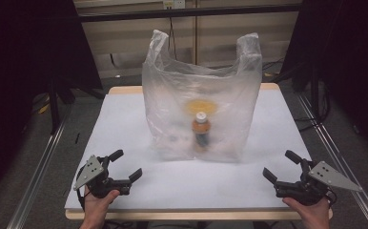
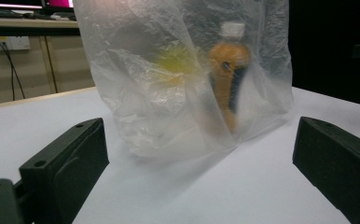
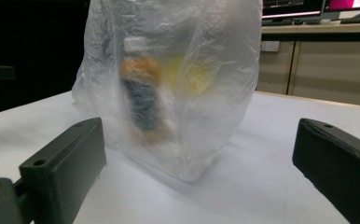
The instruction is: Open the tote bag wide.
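The left gripper (image 1: 126, 166) and the right gripper (image 1: 276, 164) rested at the near corners of the white table top (image 1: 125, 124), each with its black jaws spread wide and nothing between them. Ahead of both and between them, well apart from either, stood a translucent plastic carrier bag (image 1: 172, 100) with its two handles up. Inside it an orange bottle with a white cap and dark label (image 1: 201, 131) stood upright, a blurred yellow round thing (image 1: 202, 106) just behind it.

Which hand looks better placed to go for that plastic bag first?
Probably the left gripper: it sits a little closer to the plastic bag than the right gripper. Both have open jaws holding nothing, so the edge is slight.
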{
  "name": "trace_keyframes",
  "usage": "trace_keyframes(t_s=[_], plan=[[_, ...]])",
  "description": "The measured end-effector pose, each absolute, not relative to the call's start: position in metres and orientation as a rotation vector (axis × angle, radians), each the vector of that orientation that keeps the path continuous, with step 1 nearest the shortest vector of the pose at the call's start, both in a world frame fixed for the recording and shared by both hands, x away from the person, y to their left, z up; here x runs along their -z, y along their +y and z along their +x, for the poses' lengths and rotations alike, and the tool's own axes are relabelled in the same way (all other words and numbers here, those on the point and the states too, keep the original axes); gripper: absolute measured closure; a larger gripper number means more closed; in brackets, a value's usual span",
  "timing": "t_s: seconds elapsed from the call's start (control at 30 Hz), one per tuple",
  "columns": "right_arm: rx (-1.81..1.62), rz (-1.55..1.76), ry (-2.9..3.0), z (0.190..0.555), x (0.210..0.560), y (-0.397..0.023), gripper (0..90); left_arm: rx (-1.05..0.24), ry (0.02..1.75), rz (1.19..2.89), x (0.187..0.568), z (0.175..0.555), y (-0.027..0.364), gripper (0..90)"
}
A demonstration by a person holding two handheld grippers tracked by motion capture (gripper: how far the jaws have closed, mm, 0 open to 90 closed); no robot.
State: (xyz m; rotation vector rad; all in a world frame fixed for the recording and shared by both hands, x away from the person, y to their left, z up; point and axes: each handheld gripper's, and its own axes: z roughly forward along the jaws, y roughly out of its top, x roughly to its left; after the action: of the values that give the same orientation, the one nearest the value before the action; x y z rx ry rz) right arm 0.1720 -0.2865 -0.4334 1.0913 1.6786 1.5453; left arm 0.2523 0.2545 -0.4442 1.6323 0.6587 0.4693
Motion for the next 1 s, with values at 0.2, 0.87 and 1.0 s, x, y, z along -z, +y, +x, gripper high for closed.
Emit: trace_keyframes(t_s=[0.2, 0.87, 1.0], plan=[[-1.545, 1.091, 1.719, 0.174, 0.436, -0.285, 9.7, -0.435, 0.675, 1.644, 0.445, 0.254, 0.251, 3.1], [-1.532, 1.016, 1.889, 0.185, 0.433, -0.277, 56.3, -0.363, 0.61, 1.727, 0.445, 0.259, 0.239, 38.8], [-1.555, 1.021, 1.956, 0.192, 0.43, -0.273, 65.3, -0.333, 0.58, 1.736, 0.442, 0.26, 0.235, 46.2]])
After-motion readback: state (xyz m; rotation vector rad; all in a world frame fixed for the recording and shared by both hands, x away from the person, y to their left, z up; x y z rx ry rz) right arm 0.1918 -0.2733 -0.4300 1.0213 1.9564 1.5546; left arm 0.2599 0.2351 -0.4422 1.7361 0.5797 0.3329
